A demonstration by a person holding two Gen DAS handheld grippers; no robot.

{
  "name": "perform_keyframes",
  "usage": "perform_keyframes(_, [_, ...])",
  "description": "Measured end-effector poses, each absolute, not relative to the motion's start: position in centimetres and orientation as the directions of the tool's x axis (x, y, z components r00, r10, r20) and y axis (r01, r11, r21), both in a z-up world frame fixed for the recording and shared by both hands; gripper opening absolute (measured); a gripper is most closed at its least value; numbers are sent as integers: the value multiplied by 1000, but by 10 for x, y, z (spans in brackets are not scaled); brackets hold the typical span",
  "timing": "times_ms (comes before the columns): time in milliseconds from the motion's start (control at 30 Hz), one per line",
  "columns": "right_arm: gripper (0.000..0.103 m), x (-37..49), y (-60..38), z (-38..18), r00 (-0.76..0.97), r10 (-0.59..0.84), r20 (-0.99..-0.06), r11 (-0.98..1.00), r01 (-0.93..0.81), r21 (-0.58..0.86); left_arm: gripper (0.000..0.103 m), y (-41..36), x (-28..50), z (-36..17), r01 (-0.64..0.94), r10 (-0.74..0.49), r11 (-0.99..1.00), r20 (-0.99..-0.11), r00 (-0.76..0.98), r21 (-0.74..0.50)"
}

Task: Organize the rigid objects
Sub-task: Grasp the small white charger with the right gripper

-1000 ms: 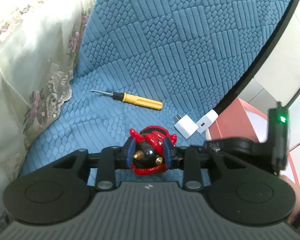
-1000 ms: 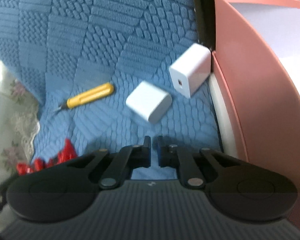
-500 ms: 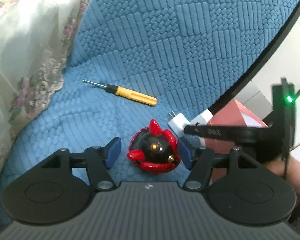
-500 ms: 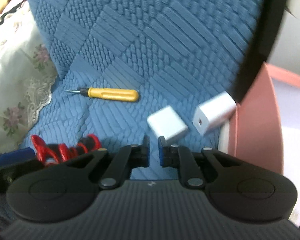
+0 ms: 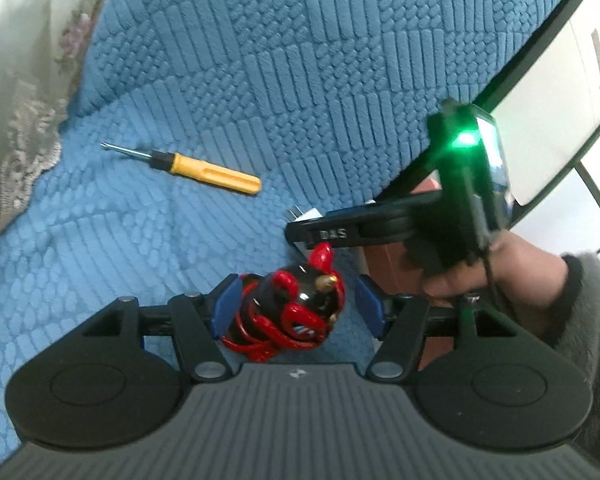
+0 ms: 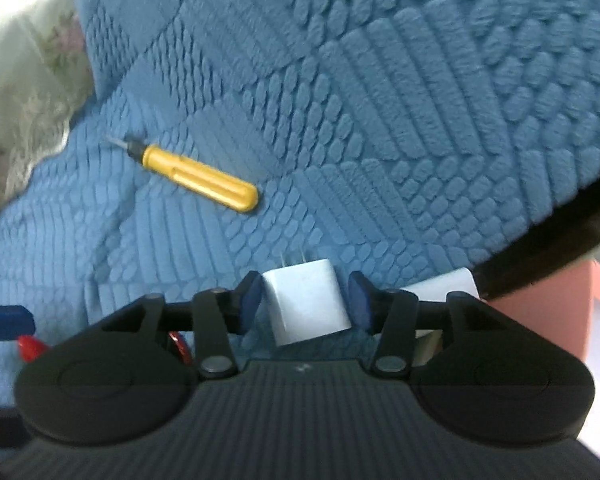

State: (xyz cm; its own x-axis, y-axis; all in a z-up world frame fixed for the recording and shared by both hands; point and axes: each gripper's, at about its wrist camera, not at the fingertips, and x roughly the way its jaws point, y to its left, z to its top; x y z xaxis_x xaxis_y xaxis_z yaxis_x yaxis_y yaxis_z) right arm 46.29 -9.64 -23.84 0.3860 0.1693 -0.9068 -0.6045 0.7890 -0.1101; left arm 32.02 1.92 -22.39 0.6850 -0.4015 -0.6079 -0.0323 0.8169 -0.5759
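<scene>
The left gripper [image 5: 296, 306] stood released, its blue pads [image 5: 226, 306] clear of the red-and-black toy [image 5: 292, 312] that lay between them on the blue quilted cushion [image 5: 300, 80]. Over on the right, the right gripper [image 6: 304, 304] had its jaws opening, the white plug adapter [image 6: 306, 306] sitting between the pads with small gaps either side, prongs pointing away. A second white charger block [image 6: 444, 286] lay just right of it, against the pink box [image 6: 548, 320]. Farther off to the left, the yellow-handled screwdriver [image 5: 204, 170] rested alone on the cushion, tip toward the lace cloth [image 5: 16, 80]. A hand [image 5: 500, 268] in a grey sleeve [image 5: 588, 312] held the right tool.
</scene>
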Motion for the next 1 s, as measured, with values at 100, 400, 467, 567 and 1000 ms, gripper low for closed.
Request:
perform_keyframes(100, [50,467,-95,-243,365,163,-917,793,-601,-98,68,14,321,-227,-14,-418,817,-608,675,-577])
perform_keyframes(400, [48,445,-110,-231,385,169,-907,861,-505,-54,74,3,325,-233,21,-417,843,-629,656,-537])
perform_keyframes(467, [48,435,-116,-226,394,175,-902,877,-480,-40,75,-1,325,-233,33,-412,855,-638,651,-518])
perform_keyframes(567, [47,421,-122,-221,407,171,-897,889,-456,-37,75,-7,323,-233,52,-389,877,-643,660,-477])
perform_keyframes(1000, [47,383,-146,-204,418,179,-891,930,-367,14,75,-21,331,-239,69,-303,933,-670,678,-352])
